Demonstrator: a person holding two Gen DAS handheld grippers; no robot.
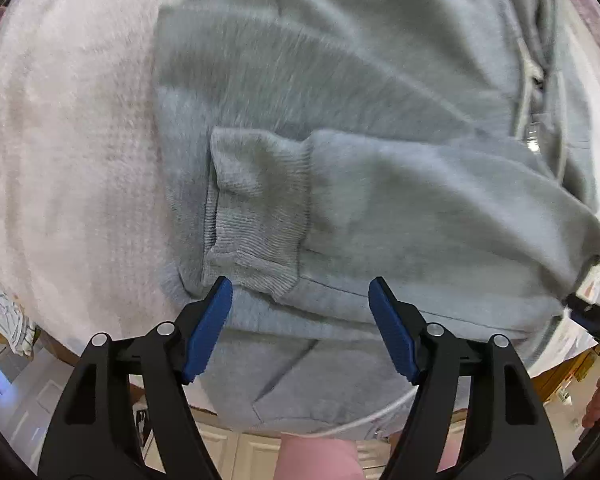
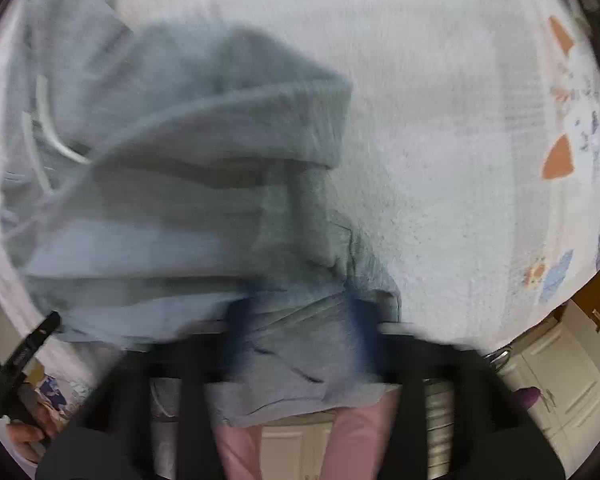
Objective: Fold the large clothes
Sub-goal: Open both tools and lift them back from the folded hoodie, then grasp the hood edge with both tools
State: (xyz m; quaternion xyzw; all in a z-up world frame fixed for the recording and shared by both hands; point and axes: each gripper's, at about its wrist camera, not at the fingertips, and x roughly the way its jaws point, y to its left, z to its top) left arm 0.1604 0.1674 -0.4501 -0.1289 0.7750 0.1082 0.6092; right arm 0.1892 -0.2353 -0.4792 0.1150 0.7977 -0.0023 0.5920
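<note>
Hoodie: the grey fleece hooded sweatshirt lies on the white fluffy blanket, part-folded, its hem hanging over the near edge at 6 o'clock.
Sleeve: one sleeve lies across the body from 3 o'clock; its ribbed knit cuff rests at the middle.
Drawstring: the white cord and zip run at 2 o'clock.
Left gripper: the left gripper hangs over the hem at 6 o'clock, below the cuff, blue pads apart on either side.
Right gripper: the right gripper straddles a hanging fold at 6 o'clock in the right wrist view, blurred.
Blanket: it spreads toward 9 o'clock of the hoodie in the left wrist view and toward 3 o'clock in the right.
</note>
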